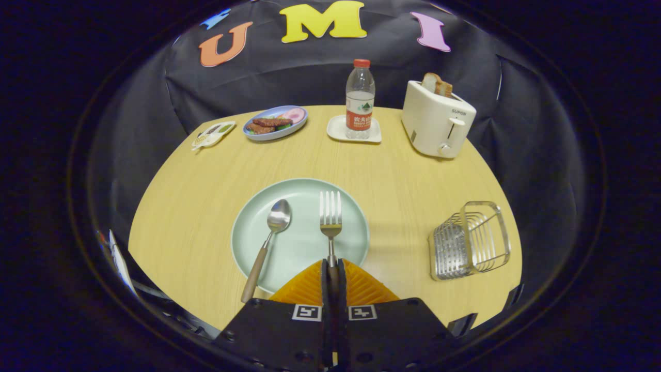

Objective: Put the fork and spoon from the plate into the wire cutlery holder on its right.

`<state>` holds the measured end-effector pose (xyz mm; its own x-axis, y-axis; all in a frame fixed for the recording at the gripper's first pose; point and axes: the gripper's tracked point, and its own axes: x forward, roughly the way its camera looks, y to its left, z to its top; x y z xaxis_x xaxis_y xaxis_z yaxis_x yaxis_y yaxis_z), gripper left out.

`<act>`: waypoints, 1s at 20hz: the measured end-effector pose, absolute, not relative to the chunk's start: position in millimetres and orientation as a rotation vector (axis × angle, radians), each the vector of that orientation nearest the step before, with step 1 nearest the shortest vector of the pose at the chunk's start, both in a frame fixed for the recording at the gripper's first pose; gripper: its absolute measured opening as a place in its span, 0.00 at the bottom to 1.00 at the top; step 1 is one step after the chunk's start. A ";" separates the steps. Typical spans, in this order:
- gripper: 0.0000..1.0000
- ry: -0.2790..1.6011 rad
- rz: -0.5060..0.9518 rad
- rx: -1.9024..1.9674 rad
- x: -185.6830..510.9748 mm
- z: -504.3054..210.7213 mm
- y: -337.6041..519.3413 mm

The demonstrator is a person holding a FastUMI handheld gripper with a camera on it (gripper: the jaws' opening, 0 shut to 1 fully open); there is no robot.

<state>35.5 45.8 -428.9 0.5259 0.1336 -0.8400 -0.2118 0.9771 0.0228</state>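
The wooden counter (403, 175) carries a pale green plate (299, 243). Right of the plate stands the wire cutlery holder (470, 240). On the plate lie the spoon (268, 243) and the fork (330, 222). The gripper (333, 268) jaws are closed tight on the fork's handle.

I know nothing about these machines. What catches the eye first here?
The gripper has its two fingers closed on the handle of a fork lying on a pale green plate, beside a spoon. Right of the plate stands a wire cutlery holder.
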 end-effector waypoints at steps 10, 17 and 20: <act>0.04 0.939 0.167 -0.052 35.5 -372.6 -52.5; 0.07 0.983 0.071 -0.020 25.7 -379.8 -114.3; 0.07 0.995 0.056 -0.016 25.5 -378.2 -126.0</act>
<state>25.5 -126.0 -378.2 0.5433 0.0401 -0.8386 -0.0545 0.9984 0.0124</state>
